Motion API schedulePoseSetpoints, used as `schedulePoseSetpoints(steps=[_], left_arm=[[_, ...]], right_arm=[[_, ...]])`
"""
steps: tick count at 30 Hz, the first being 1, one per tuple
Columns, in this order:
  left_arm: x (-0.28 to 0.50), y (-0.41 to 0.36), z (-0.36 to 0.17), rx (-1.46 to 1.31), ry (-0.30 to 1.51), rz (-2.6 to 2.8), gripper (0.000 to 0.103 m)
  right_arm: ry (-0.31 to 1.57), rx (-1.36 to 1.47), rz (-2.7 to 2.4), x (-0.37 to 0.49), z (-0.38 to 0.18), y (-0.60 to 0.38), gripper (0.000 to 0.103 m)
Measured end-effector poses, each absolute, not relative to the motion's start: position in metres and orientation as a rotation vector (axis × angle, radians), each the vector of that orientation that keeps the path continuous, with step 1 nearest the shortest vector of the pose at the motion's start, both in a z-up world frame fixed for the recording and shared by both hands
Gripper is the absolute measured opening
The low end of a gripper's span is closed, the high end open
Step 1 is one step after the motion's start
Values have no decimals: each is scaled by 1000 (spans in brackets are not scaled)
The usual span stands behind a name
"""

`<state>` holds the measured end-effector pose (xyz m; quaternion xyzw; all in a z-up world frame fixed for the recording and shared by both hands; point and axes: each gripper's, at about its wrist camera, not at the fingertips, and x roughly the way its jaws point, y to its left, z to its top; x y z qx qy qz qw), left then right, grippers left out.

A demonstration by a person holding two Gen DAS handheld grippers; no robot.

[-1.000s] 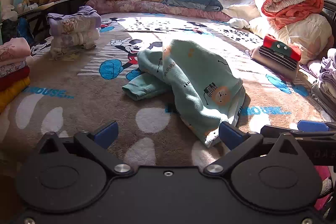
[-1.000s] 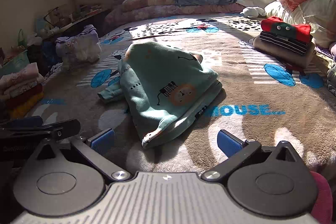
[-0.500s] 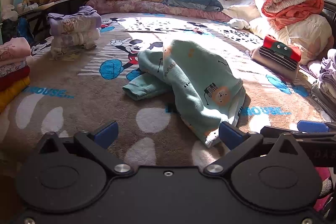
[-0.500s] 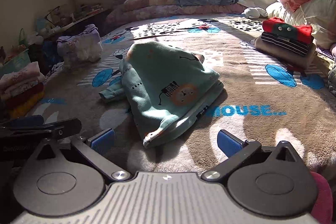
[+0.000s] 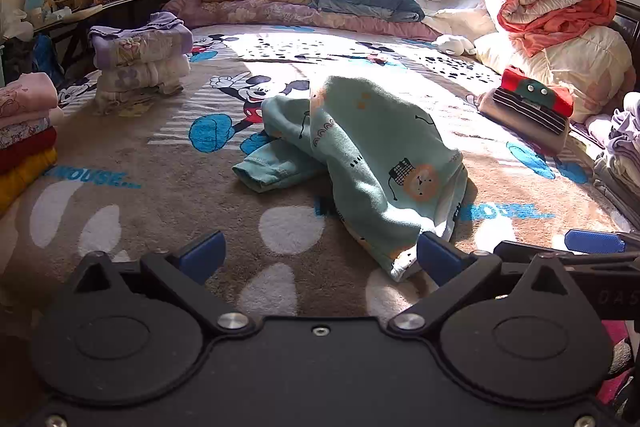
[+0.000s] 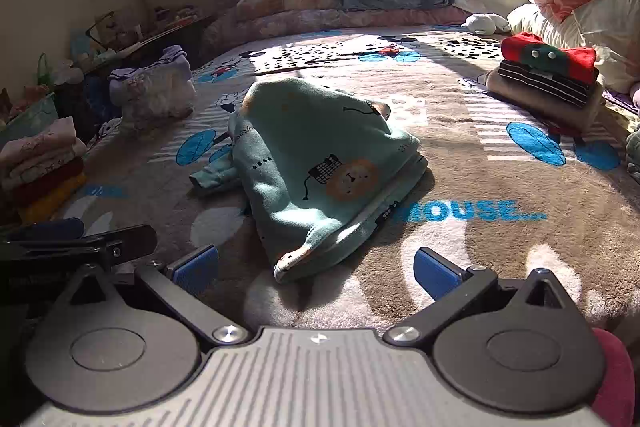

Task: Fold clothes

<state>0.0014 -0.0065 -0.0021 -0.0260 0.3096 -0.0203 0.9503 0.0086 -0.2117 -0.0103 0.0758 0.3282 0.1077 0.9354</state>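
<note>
Your left claw (image 5: pixel 320 257) and right claw (image 6: pixel 316 267) gape wide, holding nothing. The teal top (image 5: pixel 372 163) lies crumpled just ahead of both, untouched

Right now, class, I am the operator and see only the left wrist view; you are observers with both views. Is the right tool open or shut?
Observer: Open. The right wrist view shows the right tool with both blue pads spread wide and nothing gripped.
Operator: How does the crumpled teal lion-print sweatshirt lie for it?
Observer: Its near corner points into the gap between those pads, and neither pad touches it.
Operator: What lies to the right of the hem?
Observer: The blue word MOUSE reads whole on the brown plush blanket, uncovered beside the hem.
</note>
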Motion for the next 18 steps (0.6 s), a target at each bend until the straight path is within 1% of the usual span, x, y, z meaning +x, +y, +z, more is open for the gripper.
schedulePoseSetpoints(steps=[14,18], left_arm=[[14,0,-5,-62,656,-52,103],[27,12,-2,-120,675,-69,103]], right_arm=[[672,175,296,21,-12,-215,103],[670,178,333,33,-9,-220,103]])
